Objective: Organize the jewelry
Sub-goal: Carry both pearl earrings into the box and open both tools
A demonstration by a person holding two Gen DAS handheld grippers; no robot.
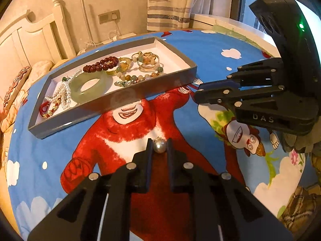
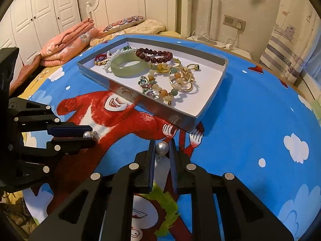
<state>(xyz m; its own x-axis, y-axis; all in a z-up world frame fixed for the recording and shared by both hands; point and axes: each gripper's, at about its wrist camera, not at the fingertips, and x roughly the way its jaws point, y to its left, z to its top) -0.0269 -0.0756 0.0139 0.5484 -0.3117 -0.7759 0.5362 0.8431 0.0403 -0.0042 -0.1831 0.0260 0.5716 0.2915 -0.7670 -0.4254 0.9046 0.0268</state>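
A shallow grey tray (image 1: 112, 104) (image 2: 160, 110) lies on the cartoon bedspread and holds a jade bangle (image 1: 88, 87) (image 2: 128, 66), a dark red bead bracelet (image 1: 101, 65) (image 2: 154, 55), pearl strands (image 1: 62, 94), gold rings (image 2: 182, 80) and mixed bead bracelets. My left gripper (image 1: 159, 146) (image 2: 89, 134) is shut on a pearl earring (image 1: 159, 146) (image 2: 87, 134), low over the bedspread in front of the tray. My right gripper (image 2: 162, 147) (image 1: 197, 92) is shut on a second pearl earring (image 2: 162, 147), near the tray's front right corner.
The blue bedspread with a red bear print (image 1: 140, 132) covers the bed. A folded pink quilt (image 2: 66, 44) and a pillow (image 2: 124, 24) lie by the white headboard (image 2: 140, 4). A wall socket with cables (image 2: 234, 23) and a curtain (image 1: 168, 4) are behind.
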